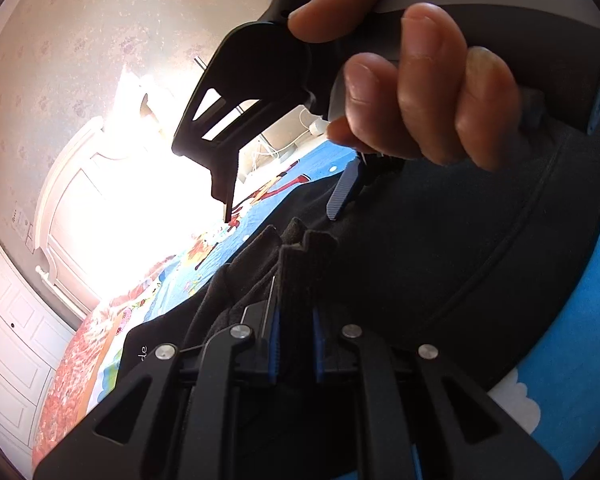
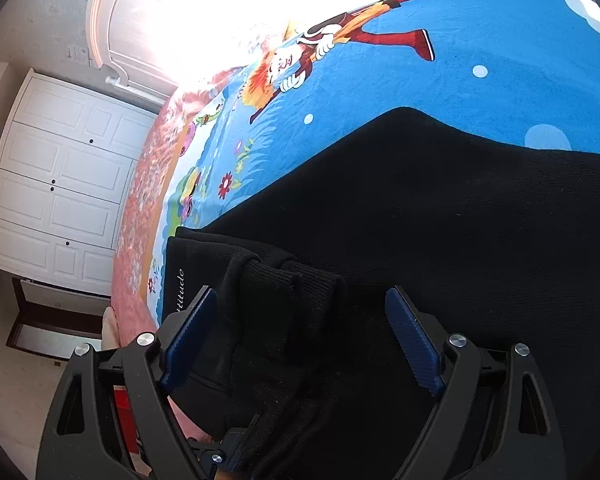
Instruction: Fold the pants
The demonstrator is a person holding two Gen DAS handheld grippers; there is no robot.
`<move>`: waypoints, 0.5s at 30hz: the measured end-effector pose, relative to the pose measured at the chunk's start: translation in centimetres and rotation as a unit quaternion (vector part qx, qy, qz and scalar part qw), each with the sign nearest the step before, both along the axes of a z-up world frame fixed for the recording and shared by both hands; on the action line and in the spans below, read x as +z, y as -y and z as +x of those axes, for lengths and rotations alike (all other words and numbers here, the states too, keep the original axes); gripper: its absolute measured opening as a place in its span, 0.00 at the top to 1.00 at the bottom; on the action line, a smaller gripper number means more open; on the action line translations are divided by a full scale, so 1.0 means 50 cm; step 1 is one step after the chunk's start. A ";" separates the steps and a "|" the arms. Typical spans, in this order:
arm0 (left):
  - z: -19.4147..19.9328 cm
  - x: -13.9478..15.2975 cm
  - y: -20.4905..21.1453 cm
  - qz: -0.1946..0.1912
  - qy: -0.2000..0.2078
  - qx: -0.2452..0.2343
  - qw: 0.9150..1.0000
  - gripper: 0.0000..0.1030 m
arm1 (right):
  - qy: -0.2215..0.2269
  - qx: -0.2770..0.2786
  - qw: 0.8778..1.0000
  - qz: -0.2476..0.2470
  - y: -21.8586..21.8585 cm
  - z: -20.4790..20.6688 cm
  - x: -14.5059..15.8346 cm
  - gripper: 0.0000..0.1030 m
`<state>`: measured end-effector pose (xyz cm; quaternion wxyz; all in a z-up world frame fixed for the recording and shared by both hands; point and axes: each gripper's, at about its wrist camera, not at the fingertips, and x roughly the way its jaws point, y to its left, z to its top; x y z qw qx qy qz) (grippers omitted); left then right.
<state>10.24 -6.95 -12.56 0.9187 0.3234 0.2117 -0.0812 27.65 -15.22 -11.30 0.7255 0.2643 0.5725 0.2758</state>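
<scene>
- Bed [image 2: 480, 32], covered by a blue cartoon-print sheet, carries everything.
- Black pants [image 2: 440, 208] lie spread across the bed.
- Left hand-held gripper [image 1: 296, 344] is clamped on the pants' ribbed cuff [image 1: 300, 264].
- Right hand-held gripper [image 2: 300, 340] stands spread wide over the cuff, gripping nothing.

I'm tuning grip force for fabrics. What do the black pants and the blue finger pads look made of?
Black pants: soft matte knit, likely fleecy cotton; the cuff shows ribbing. Finger pads: probably ridged blue rubber or plastic, judging by fine grooves.
</scene>
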 end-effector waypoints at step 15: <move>-0.039 0.023 0.008 -0.022 0.011 0.009 1.000 0.88 | -0.001 0.087 0.996 0.021 -0.114 0.010 -0.007 0.53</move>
